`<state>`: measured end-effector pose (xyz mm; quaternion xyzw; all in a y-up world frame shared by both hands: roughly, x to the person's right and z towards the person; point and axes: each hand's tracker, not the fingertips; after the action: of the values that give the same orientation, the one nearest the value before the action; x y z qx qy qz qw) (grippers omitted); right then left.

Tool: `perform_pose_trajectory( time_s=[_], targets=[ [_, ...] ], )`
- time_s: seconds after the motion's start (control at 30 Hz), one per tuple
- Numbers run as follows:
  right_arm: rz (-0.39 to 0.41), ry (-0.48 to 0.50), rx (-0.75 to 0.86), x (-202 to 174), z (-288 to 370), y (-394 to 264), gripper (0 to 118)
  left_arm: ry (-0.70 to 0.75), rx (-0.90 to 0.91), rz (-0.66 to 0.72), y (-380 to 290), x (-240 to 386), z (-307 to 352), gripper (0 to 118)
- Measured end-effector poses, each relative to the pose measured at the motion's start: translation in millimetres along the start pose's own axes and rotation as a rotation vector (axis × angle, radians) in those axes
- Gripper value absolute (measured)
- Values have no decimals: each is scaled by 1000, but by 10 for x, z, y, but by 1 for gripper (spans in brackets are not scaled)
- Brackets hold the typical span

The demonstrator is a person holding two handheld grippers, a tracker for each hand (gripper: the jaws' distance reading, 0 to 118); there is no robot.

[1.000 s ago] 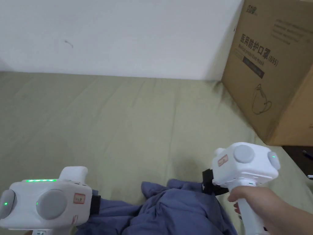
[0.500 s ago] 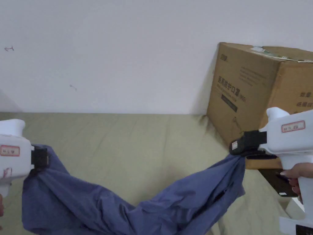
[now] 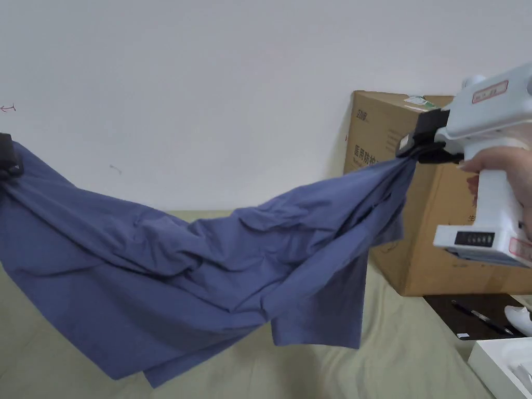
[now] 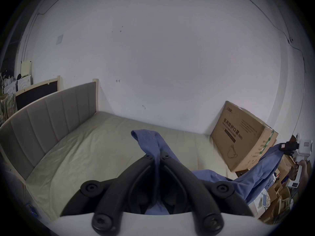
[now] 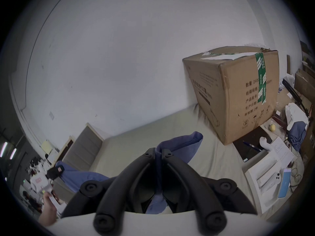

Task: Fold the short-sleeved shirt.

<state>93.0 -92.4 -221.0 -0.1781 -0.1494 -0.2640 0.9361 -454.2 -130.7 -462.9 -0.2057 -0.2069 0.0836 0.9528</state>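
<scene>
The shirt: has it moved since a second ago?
Yes. The shirt was bunched on the bed; now it hangs stretched between the left gripper and right gripper, up against the wall.

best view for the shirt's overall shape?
Head view: the shirt hangs spread between the left gripper and right gripper, lower edge visible. The left gripper view shows a pinched bunch at its jaws and a strip trailing right; the right gripper view shows another pinched bunch.

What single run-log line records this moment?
phase: shirt lifted | left claw: shut on shirt | right claw: shut on shirt | shirt: hanging spread above bed
</scene>
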Motion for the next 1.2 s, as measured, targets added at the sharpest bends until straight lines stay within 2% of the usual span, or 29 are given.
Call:
perform_pose_trajectory(
  time_s=[0.17,0.33,0.47,0.57,0.7,0.8,0.9,1.03,1.07,1.1,1.13,1.17,1.2],
  targets=[
    [-33,-11,74,-5,-166,146,6,-12,44,42,0,-2,-210,2],
    [-15,-41,56,276,-334,-184,6,-16,-65,23,-468,-78,-511,2],
    [-35,-85,-61,820,-465,-1057,6,-27,-178,17,-1389,-186,-643,2],
    [-34,-167,-202,1257,-530,-1934,6,-26,-307,63,-2203,-289,-631,2],
    [-113,-297,-413,1805,-530,-2896,6,54,-474,26,-2982,-498,-628,2],
    [-146,-336,-459,2205,-492,-3305,6,126,-548,-31,-3278,-655,-609,2],
    [-120,-355,-484,2306,-529,-3455,6,163,-628,-84,-3382,-723,-674,2],
    [-99,-379,-472,2223,-597,-3487,6,173,-647,-116,-3442,-652,-726,2],
    [-74,-397,-456,2175,-589,-3485,7,187,-644,-112,-3444,-630,-719,17],
    [-42,-415,-438,2128,-570,-3468,12,179,-601,-67,-3420,-627,-666,45],
    [-27,-420,-423,2080,-543,-3446,26,155,-571,-14,-3369,-631,-617,78],
    [-12,-416,-392,2025,-491,-3410,64,122,-537,38,-3291,-646,-543,116],
    [11,-385,-377,1948,-414,-3377,101,102,-518,72,-3216,-641,-473,116]
  ],
)
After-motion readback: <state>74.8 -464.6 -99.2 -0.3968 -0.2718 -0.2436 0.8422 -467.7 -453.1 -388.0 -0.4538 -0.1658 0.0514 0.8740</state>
